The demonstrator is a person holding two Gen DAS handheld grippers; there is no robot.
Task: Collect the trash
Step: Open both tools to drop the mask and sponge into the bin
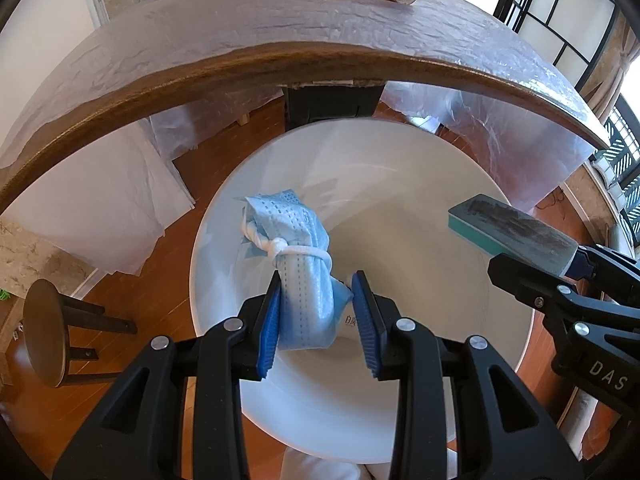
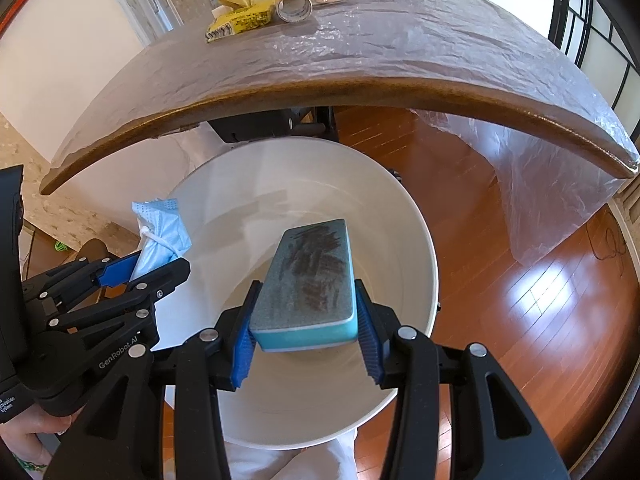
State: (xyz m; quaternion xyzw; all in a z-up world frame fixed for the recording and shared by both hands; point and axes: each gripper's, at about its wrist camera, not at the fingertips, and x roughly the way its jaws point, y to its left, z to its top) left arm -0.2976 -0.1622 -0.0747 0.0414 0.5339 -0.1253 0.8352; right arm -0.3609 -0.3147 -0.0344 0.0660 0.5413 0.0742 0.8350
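Poised over the white bin [image 1: 420,200] at frame centre, below the table [image 1: 224,68] edge. Left gripper [image 1: 316,320] spread, the rolled blue mask [image 1: 298,264] touching only the left pad, seemingly slipping loose. Right gripper [image 2: 306,330] clamped on the soiled sponge [image 2: 312,280], right above the bin's mouth. Best to drop both straight down, well inside the rim. Better to spread wide, avoid snagging the mask's white loop, and pull back cleanly. At top of frame, 1 yellow wrapper [image 2: 240,22] and 1 tape roll [image 2: 294,6] left to fetch.
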